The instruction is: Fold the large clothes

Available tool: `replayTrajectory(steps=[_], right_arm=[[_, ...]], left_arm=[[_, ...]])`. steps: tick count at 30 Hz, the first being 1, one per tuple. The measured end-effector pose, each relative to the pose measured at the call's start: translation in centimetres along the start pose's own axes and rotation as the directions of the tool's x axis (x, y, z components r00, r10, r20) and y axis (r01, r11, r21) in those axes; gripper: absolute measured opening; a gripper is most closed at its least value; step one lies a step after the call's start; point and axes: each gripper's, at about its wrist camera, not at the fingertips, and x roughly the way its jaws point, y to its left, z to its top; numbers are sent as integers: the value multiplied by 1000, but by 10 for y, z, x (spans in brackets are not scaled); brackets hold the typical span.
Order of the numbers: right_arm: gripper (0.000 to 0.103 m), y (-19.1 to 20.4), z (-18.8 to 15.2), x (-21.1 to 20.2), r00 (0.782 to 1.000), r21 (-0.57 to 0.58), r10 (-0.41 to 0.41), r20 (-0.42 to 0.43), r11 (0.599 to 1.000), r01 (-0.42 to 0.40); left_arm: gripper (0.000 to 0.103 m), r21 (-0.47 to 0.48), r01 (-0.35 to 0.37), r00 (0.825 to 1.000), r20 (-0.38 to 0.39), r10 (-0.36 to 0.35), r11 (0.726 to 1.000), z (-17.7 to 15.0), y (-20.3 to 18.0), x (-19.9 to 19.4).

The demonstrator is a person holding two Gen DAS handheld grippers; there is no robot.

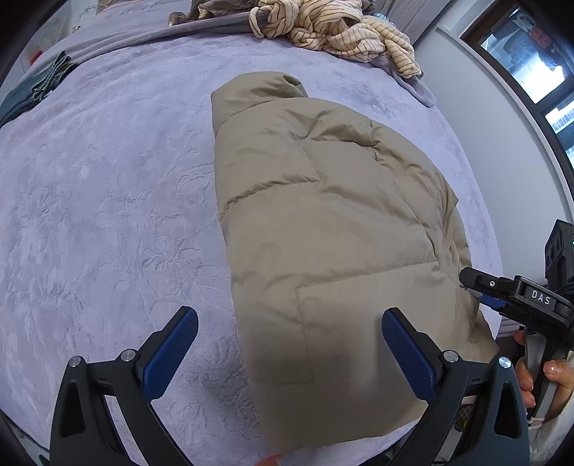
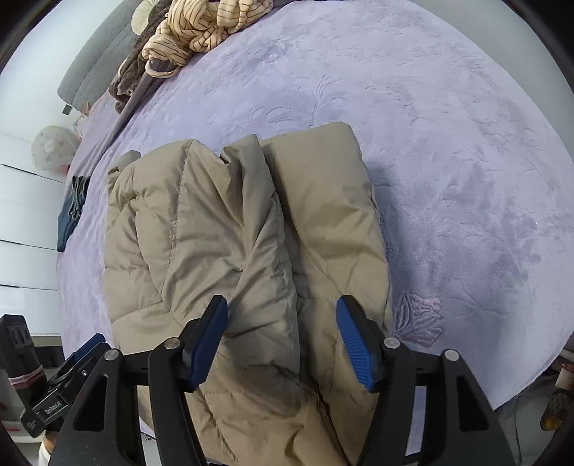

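A tan puffer jacket (image 1: 323, 222) lies folded lengthwise on the lilac bedspread (image 1: 107, 215). My left gripper (image 1: 290, 355) is open and empty, its fingers straddling the jacket's near left edge just above it. My right gripper (image 2: 283, 337) is open over the jacket (image 2: 233, 229), its fingers either side of a folded sleeve ridge, with nothing held. In the left wrist view the right gripper (image 1: 480, 290) shows at the jacket's right edge. The left gripper (image 2: 82, 351) shows at the lower left of the right wrist view.
A heap of striped cream clothes (image 1: 333, 28) lies at the far end of the bed. Folded dark jeans (image 1: 32, 93) lie at the far left edge. A window (image 1: 531, 53) and a grey wall are on the right. White drawers (image 2: 21, 229) stand beside the bed.
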Motion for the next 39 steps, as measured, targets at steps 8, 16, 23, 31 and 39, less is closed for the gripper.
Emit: replayTrajectory(steps=[8, 16, 23, 31, 39], right_arm=[[81, 1, -27, -15, 999, 21, -32, 44, 999, 31], [85, -10, -9, -21, 998, 30, -29, 57, 999, 28], [85, -31, 24, -8, 999, 14, 40, -22, 999, -40], [87, -58, 52, 23, 985, 43, 145, -95, 989, -142], [87, -92, 64, 65, 933, 145, 325, -156, 942, -304]], left_arm=[[103, 34, 20, 1000, -1, -20, 999, -7, 12, -8], [103, -8, 52, 999, -2, -52, 999, -1, 31, -2], [103, -147, 93, 995, -16, -96, 985, 15, 43, 12], [103, -217, 179, 981, -35, -191, 960, 32, 51, 39], [103, -261, 285, 951, -44, -306, 922, 39, 56, 60]])
